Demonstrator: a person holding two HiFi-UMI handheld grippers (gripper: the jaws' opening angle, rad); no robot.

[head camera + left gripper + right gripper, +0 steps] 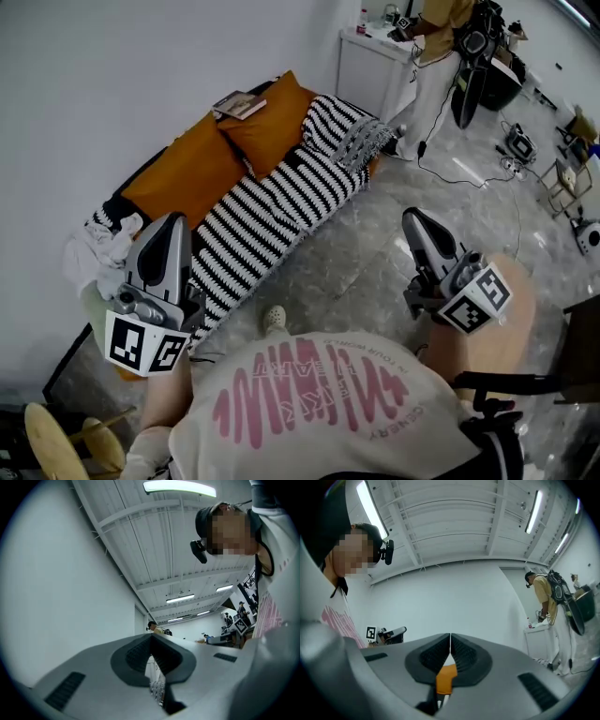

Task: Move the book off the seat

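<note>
A book lies on top of the orange cushions at the back of the sofa, against the wall. A black-and-white striped blanket covers the seat. My left gripper is held up near the sofa's left end, well short of the book, its jaws shut and empty. My right gripper hovers over the floor to the right of the sofa, also shut with nothing in it. Both gripper views point up at wall and ceiling; the left gripper and right gripper show their tips meeting.
A white cloth is heaped at the sofa's left end. A person stands at a white cabinet at the back right, with cables and gear on the floor beyond. A round wooden tabletop sits under my right gripper.
</note>
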